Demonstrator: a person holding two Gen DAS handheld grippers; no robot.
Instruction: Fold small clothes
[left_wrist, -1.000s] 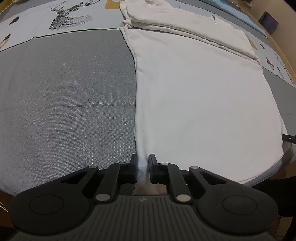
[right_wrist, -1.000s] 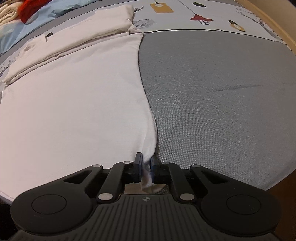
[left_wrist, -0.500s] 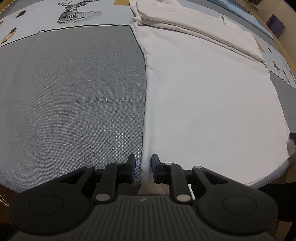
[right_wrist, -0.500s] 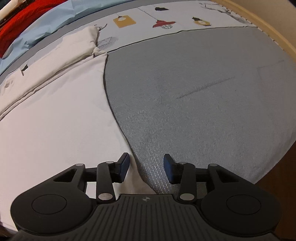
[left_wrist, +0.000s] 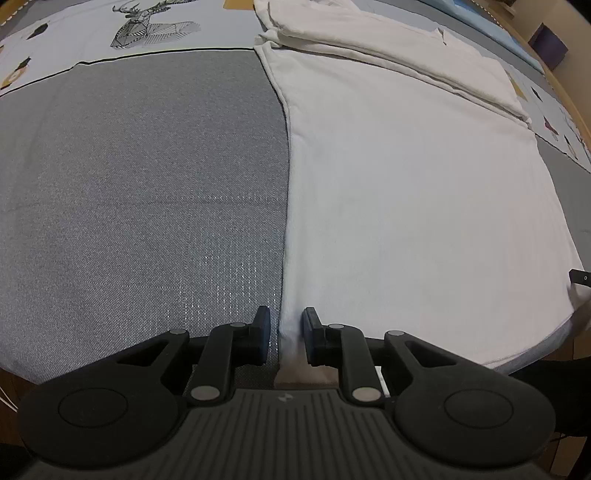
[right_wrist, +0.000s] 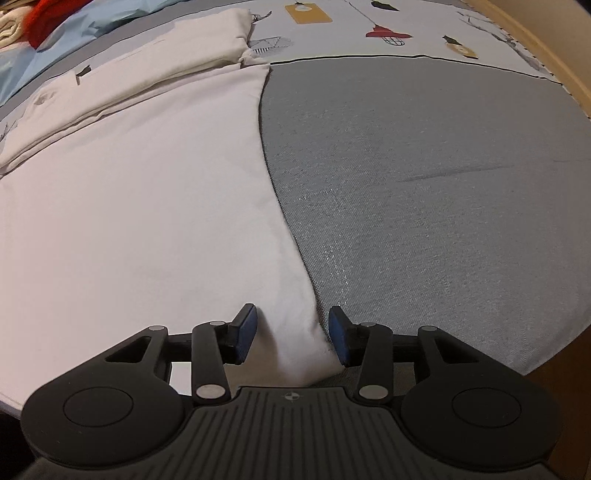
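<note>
At the grey woven bed cover's (left_wrist: 140, 192) near edge, the flat white cotton garment's (left_wrist: 406, 192) two near corners sit between released left gripper (left_wrist: 286, 334) and right gripper (right_wrist: 291, 336).

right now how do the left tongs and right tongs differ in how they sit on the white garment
The left tongs stand only slightly apart, straddling the white garment's left edge, pads close to the cloth. The right tongs gape much wider, with the garment's near right corner lying loose between them, not pinched. The left tongs have grey cloth on their left; the right tongs have it on their right. Both sit at the garment's near hem, pointing down at it.
</note>
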